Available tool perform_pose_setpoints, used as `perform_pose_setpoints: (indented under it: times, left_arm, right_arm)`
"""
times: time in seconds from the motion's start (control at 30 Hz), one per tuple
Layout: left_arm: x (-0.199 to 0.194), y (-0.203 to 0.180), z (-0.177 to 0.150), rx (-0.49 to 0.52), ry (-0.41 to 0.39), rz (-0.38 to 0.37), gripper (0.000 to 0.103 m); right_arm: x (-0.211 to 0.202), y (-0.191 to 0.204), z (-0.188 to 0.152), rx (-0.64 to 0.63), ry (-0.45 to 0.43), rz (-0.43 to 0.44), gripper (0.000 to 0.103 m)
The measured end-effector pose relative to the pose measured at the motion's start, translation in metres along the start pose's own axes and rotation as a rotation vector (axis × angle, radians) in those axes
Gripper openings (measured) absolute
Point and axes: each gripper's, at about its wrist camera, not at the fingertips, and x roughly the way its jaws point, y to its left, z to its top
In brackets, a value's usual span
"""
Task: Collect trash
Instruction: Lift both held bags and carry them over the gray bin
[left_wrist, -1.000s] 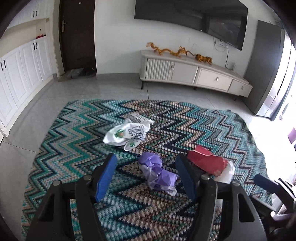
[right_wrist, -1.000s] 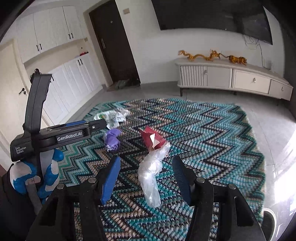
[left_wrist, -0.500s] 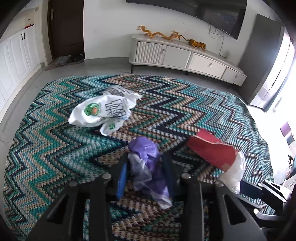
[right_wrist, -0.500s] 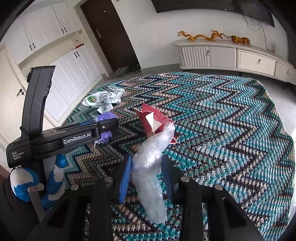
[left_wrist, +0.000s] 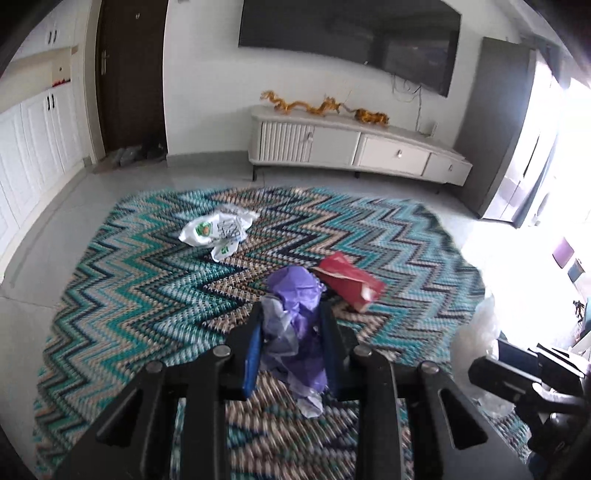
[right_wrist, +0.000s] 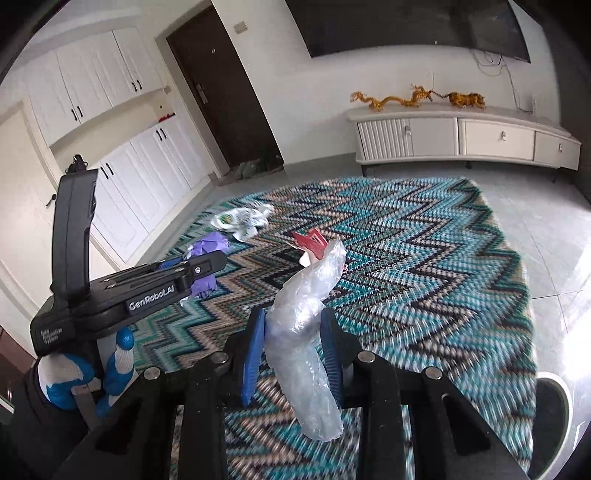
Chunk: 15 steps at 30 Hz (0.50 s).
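Observation:
In the left wrist view my left gripper (left_wrist: 291, 314) has a crumpled purple plastic wad (left_wrist: 295, 291) between its blue pads; the jaws are still closing and press on it, held just above the rug. In the right wrist view my right gripper (right_wrist: 292, 319) is shut on a clear plastic bag (right_wrist: 306, 295), whose tail hangs below the fingers. A red paper packet (left_wrist: 349, 282) lies on the rug just beyond both. Farther back lies a white printed plastic bag (left_wrist: 218, 230). The left gripper (right_wrist: 207, 266) with the purple wad (right_wrist: 208, 245) shows at the left of the right wrist view.
A zigzag teal rug (left_wrist: 147, 277) covers the tiled floor. A low white TV cabinet (left_wrist: 354, 147) stands against the far wall, white cupboards (left_wrist: 33, 147) along the left. A hand in a blue-and-white glove (right_wrist: 66, 373) holds the left gripper.
Both grippers moved down over their pieces, closed on them and have drawn back and up. The purple wad and the clear bag have left the rug; the red packet stays.

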Motion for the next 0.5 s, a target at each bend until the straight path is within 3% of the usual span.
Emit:
perform_pose_setpoints:
  times: [0.5]
  left_arm:
    - [-0.138,-0.038,-0.033,0.047,-0.184,-0.065,0.027]
  right_arm:
    - [-0.138,0.056,-0.040,-0.038,-0.170,-0.045,0.029]
